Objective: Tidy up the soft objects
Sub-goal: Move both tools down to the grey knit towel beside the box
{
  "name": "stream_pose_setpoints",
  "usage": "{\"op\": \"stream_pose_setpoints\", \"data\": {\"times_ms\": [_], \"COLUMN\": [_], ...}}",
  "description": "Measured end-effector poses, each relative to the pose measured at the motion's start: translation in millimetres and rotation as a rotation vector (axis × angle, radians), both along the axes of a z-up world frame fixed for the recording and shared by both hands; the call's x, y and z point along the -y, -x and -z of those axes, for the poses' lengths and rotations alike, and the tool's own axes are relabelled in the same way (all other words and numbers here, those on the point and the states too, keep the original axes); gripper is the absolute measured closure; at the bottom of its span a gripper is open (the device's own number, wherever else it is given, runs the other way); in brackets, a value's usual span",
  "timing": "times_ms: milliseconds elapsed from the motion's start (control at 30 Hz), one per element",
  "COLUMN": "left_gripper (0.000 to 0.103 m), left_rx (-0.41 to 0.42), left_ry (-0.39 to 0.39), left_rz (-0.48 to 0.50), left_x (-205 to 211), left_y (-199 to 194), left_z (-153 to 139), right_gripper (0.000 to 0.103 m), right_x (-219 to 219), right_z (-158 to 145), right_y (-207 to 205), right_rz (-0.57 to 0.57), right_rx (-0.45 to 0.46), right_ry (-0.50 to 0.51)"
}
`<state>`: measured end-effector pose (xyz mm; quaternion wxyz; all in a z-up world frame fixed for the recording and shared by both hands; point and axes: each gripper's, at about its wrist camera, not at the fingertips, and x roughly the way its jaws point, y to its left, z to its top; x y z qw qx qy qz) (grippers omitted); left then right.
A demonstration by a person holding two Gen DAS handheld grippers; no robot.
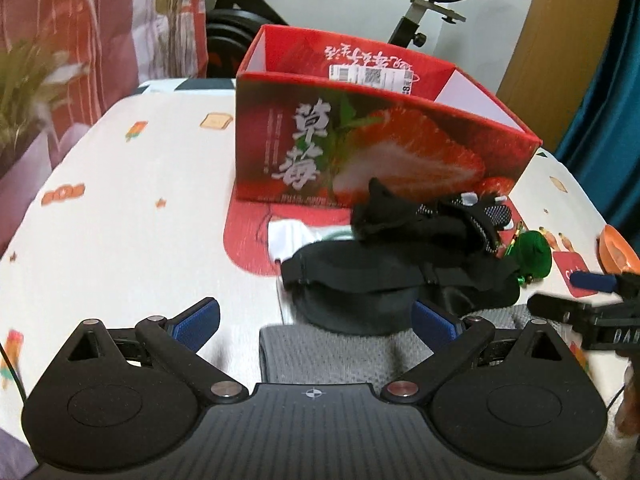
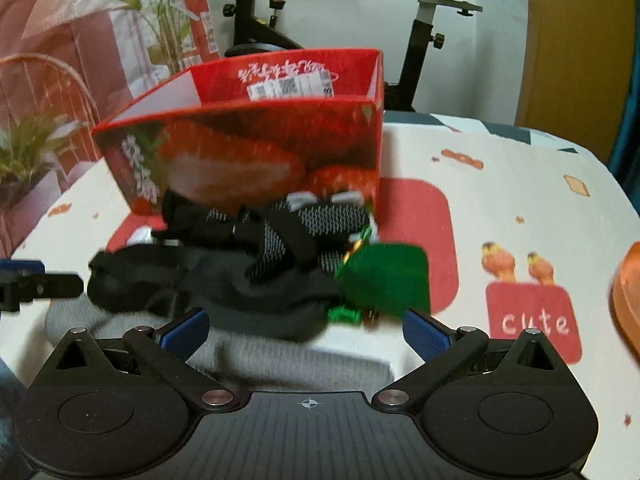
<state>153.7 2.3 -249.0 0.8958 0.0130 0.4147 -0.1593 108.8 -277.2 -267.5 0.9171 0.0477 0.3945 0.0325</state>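
A red strawberry box [image 1: 360,136] [image 2: 256,148] stands open-topped at the back of the table. In front of it lies a heap of soft things: a black eye mask [image 1: 360,292], black and grey gloves [image 1: 448,216] [image 2: 288,236], a green pouch [image 1: 534,256] [image 2: 384,284], a grey knitted cloth [image 1: 320,352] [image 2: 288,364]. My left gripper [image 1: 316,324] is open, just short of the eye mask and over the grey cloth. My right gripper [image 2: 306,330] is open too, close to the dark cloth and the green pouch, holding nothing.
The table wears a white cloth [image 1: 132,216] [image 2: 520,208] with cartoon prints and red patches. An orange bowl [image 1: 618,252] [image 2: 628,300] sits at the right edge. An exercise bike [image 1: 424,4] and potted plants [image 1: 24,92] stand behind the table.
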Motion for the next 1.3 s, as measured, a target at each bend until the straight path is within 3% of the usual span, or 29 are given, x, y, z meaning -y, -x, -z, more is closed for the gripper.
{"op": "stream_pose_setpoints", "data": {"times_ms": [367,700,767,833,1300], "left_gripper": [0.001,0.001,0.001,0.001,0.003], "left_rx": [-0.062,-0.086,-0.084,-0.092,-0.051], "left_ry": [0.063,0.084,0.097,0.102,0.056], "left_rz": [-0.054,-0.059,-0.063,-0.061,-0.054], "left_x": [-12.7,-15.3,-17.1,-16.5,-7.8], "left_y": [18.2,22.8,22.5,21.4,21.2], "left_z": [25.1,41.7,42.2,44.5,45.2], "right_gripper": [0.002,0.004,0.007,0.019,0.024], "right_x": [-7.5,2.1,4.8,6.5,-0.5], "right_z": [30.0,35.8,36.1,39.1,45.5], "right_y": [28.1,34.4,34.2,32.7,31.0], "right_rz": [0.003,0.041,0.047,0.047,0.025], "right_rx": [-0.006,0.064,0.070,0.059,0.074], "right_ry": [0.012,0.002,-0.001,-0.009,0.027]}}
